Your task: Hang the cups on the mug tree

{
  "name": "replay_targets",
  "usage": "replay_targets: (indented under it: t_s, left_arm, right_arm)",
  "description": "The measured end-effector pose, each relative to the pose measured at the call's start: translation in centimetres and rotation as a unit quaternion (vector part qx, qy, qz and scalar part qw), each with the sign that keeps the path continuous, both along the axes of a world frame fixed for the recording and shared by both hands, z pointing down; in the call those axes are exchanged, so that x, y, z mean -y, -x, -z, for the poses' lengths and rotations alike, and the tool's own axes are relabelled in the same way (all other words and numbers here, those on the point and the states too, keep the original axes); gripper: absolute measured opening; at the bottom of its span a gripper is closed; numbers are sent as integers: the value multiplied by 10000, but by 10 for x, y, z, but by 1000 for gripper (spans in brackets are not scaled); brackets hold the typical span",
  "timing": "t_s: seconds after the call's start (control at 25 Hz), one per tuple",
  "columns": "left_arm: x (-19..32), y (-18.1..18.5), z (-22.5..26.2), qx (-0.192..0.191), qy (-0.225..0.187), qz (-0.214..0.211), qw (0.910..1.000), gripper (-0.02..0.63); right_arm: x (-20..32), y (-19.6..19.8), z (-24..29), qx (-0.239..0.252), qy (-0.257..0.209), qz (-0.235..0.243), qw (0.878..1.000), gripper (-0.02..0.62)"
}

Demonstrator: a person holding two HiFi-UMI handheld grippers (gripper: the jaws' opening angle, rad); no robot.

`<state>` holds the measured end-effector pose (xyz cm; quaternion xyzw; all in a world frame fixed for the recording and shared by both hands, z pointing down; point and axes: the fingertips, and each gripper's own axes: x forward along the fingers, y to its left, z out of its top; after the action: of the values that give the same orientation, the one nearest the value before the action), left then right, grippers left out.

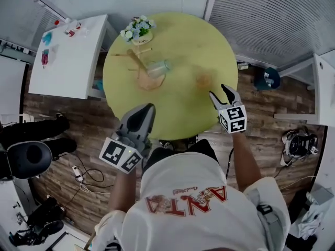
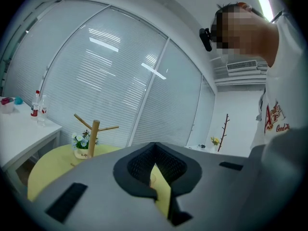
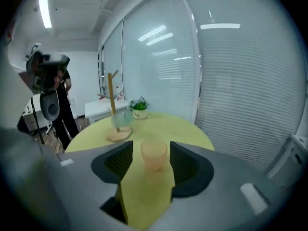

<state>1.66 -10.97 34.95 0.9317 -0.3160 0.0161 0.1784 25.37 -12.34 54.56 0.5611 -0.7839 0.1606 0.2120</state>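
Right gripper [image 3: 151, 147] fingers spread, orange cup [image 3: 154, 156] just ahead (untouched); left gripper [image 2: 154, 145] fingers pressed together.

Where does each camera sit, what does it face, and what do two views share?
Head view: on the head, looking down at the table; shows shirt, left gripper, right gripper.
Left gripper view: on that gripper, facing tree and blinds; shows shut jaws, shirt.
Right gripper view: on that gripper, facing cup; shows open jaws.
Shared: all three show the tree.
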Motion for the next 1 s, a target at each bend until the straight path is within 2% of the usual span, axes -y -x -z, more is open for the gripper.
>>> replay_targets:
  t_s: [0.08, 0.16, 0.36, 0.48, 0.56, 0.68, 0.84, 1.0]
  left_arm:
    - [0, -4, -6, 66, 65, 11, 10000, 9]
    - [-1, -7, -12, 130, 129, 42, 9998, 9]
    - [0, -7, -23, 213, 279, 211, 9992, 9]
    - [1, -7, -32, 273, 385, 292, 9985, 9]
    - [2, -8, -38, 292, 451, 334, 9980, 9]
    - [3, -8, -44, 307, 520, 389, 9974, 9]
    - [7, -5, -50, 297, 562, 487, 9968, 9]
    - [11, -2, -51, 250, 574, 503, 9968, 9]
  right_arm:
    - [3, 1, -38, -318, 360, 160, 9987, 243]
    - [8, 5, -60, -521, 517, 273, 9969, 252]
    - [26, 12, -96, -520, 770, 407, 9948, 252]
    - [41, 16, -121, -434, 1091, 544, 9916, 346]
    - [52, 15, -138, -420, 1192, 594, 9902, 372]
    - [64, 17, -156, -517, 1321, 713, 9873, 377]
    - [72, 28, -160, -341, 1387, 865, 9860, 377]
    - [76, 31, -165, -421, 1367, 832, 9862, 375]
